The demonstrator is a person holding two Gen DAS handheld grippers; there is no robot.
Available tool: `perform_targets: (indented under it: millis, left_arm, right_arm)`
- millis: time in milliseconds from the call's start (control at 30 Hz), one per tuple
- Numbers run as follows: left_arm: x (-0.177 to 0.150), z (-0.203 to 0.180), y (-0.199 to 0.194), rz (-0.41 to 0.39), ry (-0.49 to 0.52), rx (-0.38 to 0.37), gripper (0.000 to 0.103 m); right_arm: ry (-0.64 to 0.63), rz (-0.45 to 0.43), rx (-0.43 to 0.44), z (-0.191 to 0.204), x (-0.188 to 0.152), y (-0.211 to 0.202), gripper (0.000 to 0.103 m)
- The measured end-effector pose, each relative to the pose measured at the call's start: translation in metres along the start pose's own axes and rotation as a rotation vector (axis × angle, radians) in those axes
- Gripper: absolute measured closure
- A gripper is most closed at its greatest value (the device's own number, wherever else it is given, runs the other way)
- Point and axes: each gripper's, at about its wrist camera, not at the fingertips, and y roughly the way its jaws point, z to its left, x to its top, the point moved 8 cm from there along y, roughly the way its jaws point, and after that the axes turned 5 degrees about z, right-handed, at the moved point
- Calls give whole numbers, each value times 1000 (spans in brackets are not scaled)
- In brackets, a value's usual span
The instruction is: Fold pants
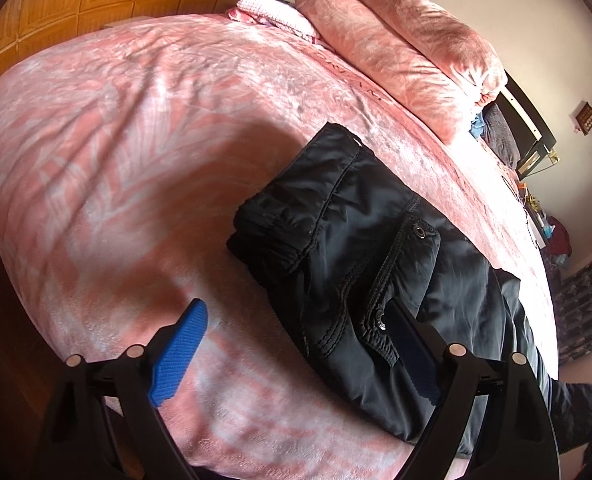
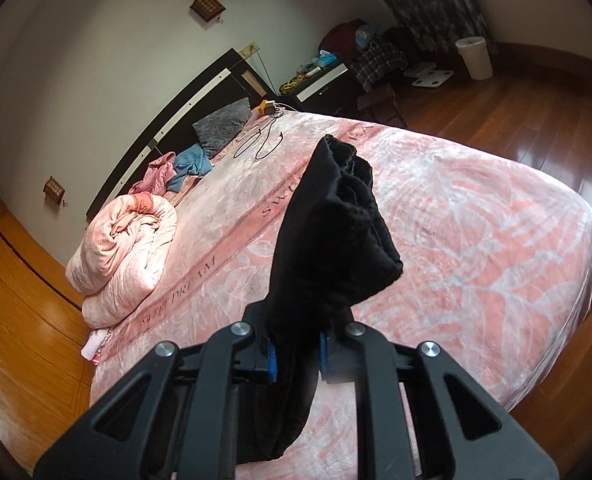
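Black pants [image 1: 360, 256] lie on the pink bedspread [image 1: 135, 128], waist end with a flap pocket and snap buttons near my left gripper. My left gripper [image 1: 291, 344] is open, its blue pads wide apart; the right fingertip [image 1: 408, 344] rests on the pants at the pocket, the left fingertip [image 1: 183, 340] is over bare bedspread. In the right wrist view, my right gripper [image 2: 296, 350] is shut on the leg end of the black pants [image 2: 336, 232], which it holds bunched up above the bed [image 2: 476, 240].
A rolled pink duvet [image 2: 123, 248] lies toward the headboard [image 2: 183, 116], also in the left wrist view [image 1: 408, 52]. A grey pillow [image 2: 221, 126], loose clothes [image 2: 175, 168] and a black cable [image 2: 263, 140] lie at the head end. Wooden floor [image 2: 536, 92] surrounds the bed.
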Motion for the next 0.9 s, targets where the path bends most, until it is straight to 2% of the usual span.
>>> perform_targets:
  millis: [500,900]
  left_arm:
    - [-1,-2,-3,-2,27,-19,12]
    - [-3,-1,-4,2,25,-38,12]
  right_arm:
    - [-234,-47,-112,80,-3,-15,90]
    - [-384,-68,-165,129,-13,-21,90]
